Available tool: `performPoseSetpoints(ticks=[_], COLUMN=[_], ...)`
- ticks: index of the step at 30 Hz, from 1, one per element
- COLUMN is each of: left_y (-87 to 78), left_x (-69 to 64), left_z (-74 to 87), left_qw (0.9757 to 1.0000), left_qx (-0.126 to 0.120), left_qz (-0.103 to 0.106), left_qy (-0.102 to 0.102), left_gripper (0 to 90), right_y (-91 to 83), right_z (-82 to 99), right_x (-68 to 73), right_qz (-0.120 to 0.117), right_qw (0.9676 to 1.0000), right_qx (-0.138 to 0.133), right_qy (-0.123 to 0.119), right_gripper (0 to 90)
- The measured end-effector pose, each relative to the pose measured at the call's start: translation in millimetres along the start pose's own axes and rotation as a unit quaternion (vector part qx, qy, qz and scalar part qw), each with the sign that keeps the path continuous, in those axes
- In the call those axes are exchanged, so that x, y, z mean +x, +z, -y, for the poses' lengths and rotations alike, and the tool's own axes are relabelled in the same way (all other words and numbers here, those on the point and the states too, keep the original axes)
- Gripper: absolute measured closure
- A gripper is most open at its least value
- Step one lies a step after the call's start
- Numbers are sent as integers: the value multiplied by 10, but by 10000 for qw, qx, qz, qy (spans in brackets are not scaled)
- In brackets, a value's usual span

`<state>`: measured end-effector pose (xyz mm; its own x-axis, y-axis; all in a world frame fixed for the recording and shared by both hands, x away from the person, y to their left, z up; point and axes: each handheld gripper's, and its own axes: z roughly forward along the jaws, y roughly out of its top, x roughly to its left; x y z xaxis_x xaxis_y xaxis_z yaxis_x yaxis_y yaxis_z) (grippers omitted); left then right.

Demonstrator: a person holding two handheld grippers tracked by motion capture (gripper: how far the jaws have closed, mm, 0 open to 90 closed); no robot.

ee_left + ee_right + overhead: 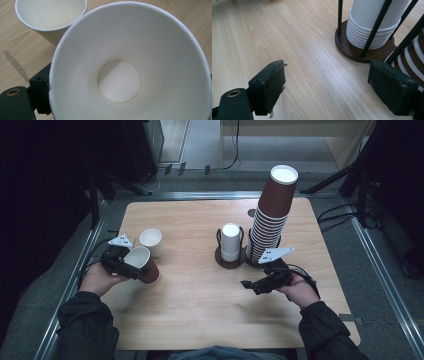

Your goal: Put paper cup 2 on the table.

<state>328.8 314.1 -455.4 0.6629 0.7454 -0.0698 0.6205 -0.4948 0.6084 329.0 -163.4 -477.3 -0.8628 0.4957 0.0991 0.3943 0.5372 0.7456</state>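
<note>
Overhead light falls on the tabletop [200, 310]; surroundings are dark and grainy. Gripper views are bright, with soft, possibly defocused, near edges and mild corner distortion.

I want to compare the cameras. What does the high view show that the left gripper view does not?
High view alone: the tall stack of brown cups, the short stack of white cups in its rack, the open right gripper, and both forearms. Left gripper view alone: the white inside and round bottom of the held brown cup, close up. Both: that cup in the left gripper, the white cup standing beside it, and the wooden table.
</note>
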Motion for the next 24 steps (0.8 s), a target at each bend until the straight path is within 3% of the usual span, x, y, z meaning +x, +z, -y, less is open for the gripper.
performPoseSetpoints(ticks=[13,24], left_y=[62,151], left_x=[10,0], left_z=[1,-10], left_qw=[9995,9996], left_qx=[153,237], left_qz=[-259,-105], left_qy=[31,69], left_gripper=[59,44], right_y=[1,-5], right_z=[1,0], right_x=[-2,-6], right_qz=[-3,-12], right_qw=[10000,10000], right_qx=[2,-9], right_qy=[5,11], right_gripper=[145,145])
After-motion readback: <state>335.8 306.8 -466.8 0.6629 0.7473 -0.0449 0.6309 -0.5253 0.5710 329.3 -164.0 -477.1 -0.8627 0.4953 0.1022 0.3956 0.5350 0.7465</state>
